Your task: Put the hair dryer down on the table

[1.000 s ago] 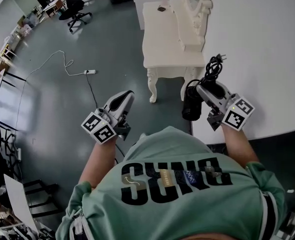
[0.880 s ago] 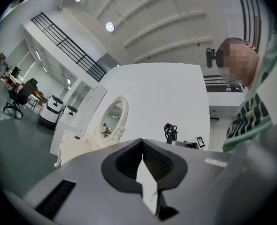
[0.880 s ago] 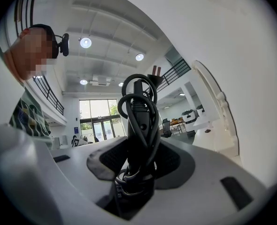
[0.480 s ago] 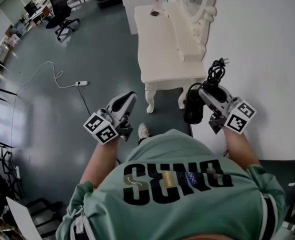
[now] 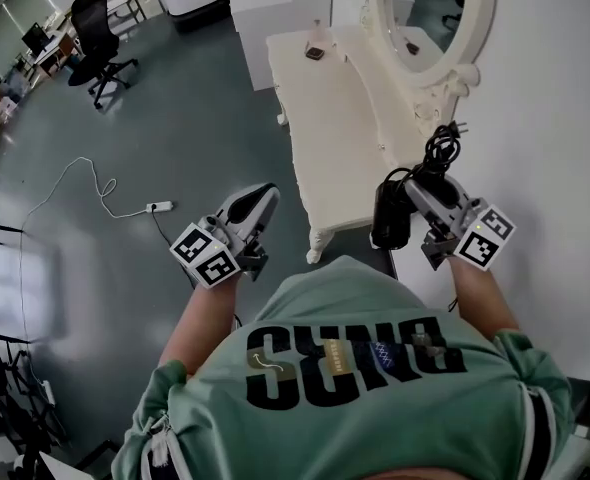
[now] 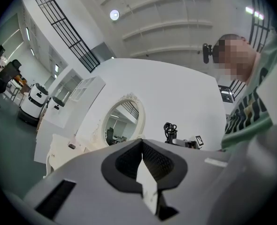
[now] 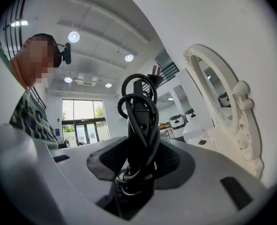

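The right gripper (image 5: pixel 422 190) was clamped on the handle of the black hair dryer (image 5: pixel 390 213), its cord (image 5: pixel 441 144) coiled there. The dryer was held in the air, seemingly just off the near end of the white dressing table (image 5: pixel 325 118). The left gripper (image 5: pixel 258 200) hung empty, fingers pressed together.

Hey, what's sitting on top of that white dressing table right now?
An oval mirror stands at the back and a small dark item lies at the far end. The near corner is hidden behind the hair dryer in the right claw.
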`<control>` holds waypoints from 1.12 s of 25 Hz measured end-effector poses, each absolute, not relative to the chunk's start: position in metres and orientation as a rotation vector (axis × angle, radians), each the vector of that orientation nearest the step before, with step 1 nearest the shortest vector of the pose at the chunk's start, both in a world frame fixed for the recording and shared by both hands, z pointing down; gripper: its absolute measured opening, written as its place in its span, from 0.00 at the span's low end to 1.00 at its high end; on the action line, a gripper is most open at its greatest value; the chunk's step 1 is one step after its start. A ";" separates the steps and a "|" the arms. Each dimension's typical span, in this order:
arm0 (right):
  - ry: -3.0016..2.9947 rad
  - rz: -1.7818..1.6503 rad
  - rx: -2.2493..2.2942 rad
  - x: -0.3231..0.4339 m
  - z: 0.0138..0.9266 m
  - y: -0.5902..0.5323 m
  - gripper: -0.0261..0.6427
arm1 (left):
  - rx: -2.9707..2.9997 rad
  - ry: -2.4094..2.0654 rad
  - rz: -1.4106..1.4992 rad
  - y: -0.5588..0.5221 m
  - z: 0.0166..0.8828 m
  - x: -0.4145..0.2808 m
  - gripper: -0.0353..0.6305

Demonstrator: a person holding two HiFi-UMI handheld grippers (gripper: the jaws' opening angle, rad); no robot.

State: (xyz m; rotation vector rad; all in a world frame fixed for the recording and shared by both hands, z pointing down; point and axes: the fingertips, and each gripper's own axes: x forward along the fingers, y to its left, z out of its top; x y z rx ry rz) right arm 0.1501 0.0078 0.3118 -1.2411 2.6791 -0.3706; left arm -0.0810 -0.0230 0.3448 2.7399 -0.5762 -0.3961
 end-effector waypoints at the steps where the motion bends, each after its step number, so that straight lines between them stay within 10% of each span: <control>1: 2.675 -0.371 -1.253 0.146 0.311 -0.009 0.28 | 2.741 -0.568 -0.397 -0.041 0.344 -0.086 0.07; 28: 2.943 -0.455 -1.115 0.158 0.358 -0.302 0.28 | 2.657 -0.895 -0.304 -0.278 0.372 -0.061 0.07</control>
